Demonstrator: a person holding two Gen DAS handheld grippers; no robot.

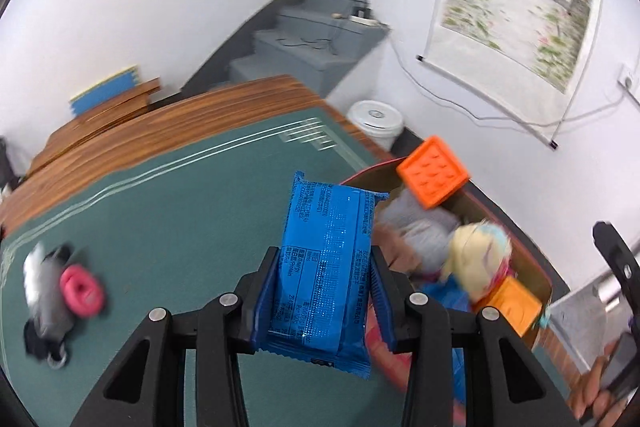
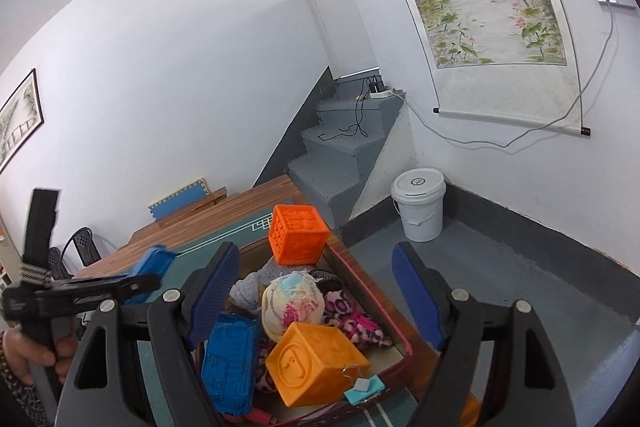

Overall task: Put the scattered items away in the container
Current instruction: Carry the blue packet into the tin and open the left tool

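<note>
Tidying in progress, both wrist views. The left tool [image 1: 324, 291] is clenched on a blue snack packet [image 1: 328, 267], pads pressing its long sides, and carries it above the green-matted surface [image 1: 180, 219] just short of the container [image 2: 384, 311], a red-rimmed box at the surface's right edge beside its far corner. The right tool [image 2: 316, 291] hangs released over the box with nothing between its pads.

Done, as far as visible: the box already holds a second blue packet [image 2: 230, 363], two orange cubes [image 2: 316, 363] [image 2: 298, 233], a pale soft ball [image 2: 294, 303], a patterned pink cloth [image 2: 360, 327] and grey fabric.

Left: the carried packet, plus a pink ring [image 1: 82, 291] and a grey-and-black bundle [image 1: 48, 311] lying toward the surface's left edge. The task appears well past halfway.

Room for moving: the mat between the leftover items and the box is bare. The box is heaped near its rim, and its outer wall sits close to the surface's edge above the floor, so an overshoot could spill items off.
</note>
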